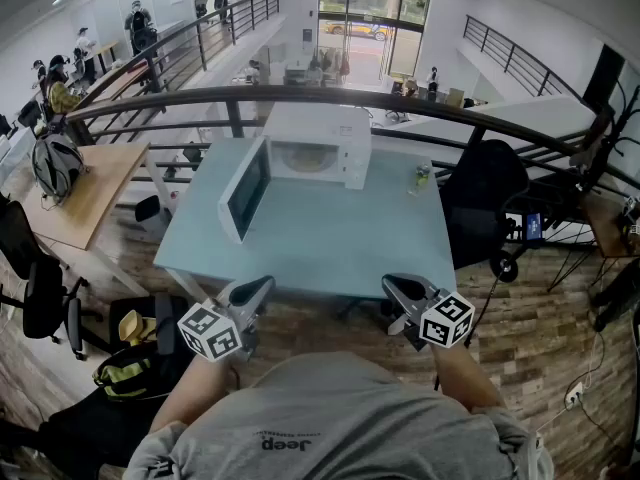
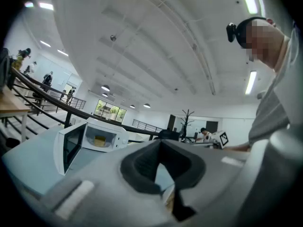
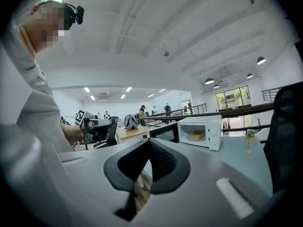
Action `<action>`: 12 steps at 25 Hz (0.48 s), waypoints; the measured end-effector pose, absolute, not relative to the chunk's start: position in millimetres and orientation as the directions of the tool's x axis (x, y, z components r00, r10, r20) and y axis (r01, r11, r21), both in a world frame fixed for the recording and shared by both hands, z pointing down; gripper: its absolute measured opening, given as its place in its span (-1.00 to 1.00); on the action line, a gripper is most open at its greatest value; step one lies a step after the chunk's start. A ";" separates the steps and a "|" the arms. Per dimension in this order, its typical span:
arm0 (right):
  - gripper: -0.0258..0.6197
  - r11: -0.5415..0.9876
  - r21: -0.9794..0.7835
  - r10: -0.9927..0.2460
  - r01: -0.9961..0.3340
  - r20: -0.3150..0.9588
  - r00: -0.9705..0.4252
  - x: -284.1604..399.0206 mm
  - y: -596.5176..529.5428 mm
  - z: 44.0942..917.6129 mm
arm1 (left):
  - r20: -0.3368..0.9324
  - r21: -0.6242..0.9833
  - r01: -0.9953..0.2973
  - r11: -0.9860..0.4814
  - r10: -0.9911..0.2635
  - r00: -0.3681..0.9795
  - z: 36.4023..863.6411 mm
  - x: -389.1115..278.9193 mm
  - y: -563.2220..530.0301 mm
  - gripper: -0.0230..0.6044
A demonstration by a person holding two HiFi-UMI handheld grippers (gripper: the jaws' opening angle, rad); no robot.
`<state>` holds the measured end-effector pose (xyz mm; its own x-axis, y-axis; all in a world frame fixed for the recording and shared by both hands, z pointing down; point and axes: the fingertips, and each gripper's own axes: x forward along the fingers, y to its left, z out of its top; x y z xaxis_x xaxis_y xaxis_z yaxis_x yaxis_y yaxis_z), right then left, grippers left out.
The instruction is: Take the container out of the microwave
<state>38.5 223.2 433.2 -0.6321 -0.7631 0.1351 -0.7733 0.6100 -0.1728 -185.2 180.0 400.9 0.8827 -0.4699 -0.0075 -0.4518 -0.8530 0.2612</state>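
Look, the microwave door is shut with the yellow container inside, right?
Not quite. The microwave door is open, swung out to the side, as the head view shows. The yellow container is inside.

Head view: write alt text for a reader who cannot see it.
A white microwave stands open on a pale blue table, a yellow container inside. At the near edge a person holds the left gripper and right gripper, both shut.
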 end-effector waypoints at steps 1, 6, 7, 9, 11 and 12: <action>-0.91 0.610 -0.173 -0.763 -0.773 0.136 -0.632 40.4 223.4 432.7 | -0.008 0.260 -0.451 -0.854 -0.469 0.883 400.1 -183.3 180.4 -0.83; -0.91 0.616 -0.170 -0.758 -0.769 0.138 -0.637 49.3 222.4 431.4 | -0.008 0.258 -0.454 -0.853 -0.471 0.882 397.6 -173.4 180.2 -0.83; -0.91 0.618 -0.169 -0.757 -0.768 0.139 -0.639 51.2 222.2 431.2 | -0.008 0.257 -0.454 -0.853 -0.472 0.882 397.2 -171.0 180.4 -0.83; -0.91 0.621 -0.167 -0.754 -0.765 0.139 -0.642 55.0 222.1 430.6 | -0.006 0.255 -0.457 -0.852 -0.474 0.880 396.6 -166.9 181.2 -0.83; -0.91 0.623 -0.165 -0.754 -0.765 0.137 -0.643 59.4 221.9 429.0 | -0.004 0.254 -0.462 -0.850 -0.479 0.878 395.9 -163.3 182.1 -0.83; -0.91 0.621 -0.166 -0.756 -0.766 0.135 -0.641 62.2 221.6 427.7 | -0.003 0.254 -0.465 -0.848 -0.481 0.877 395.3 -161.4 182.7 -0.83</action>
<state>62.2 221.6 427.7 -0.6411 -0.7555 0.1346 -0.7663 0.6206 -0.1662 -161.4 182.7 395.3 0.8766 -0.4811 -0.0031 -0.4647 -0.8483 0.2538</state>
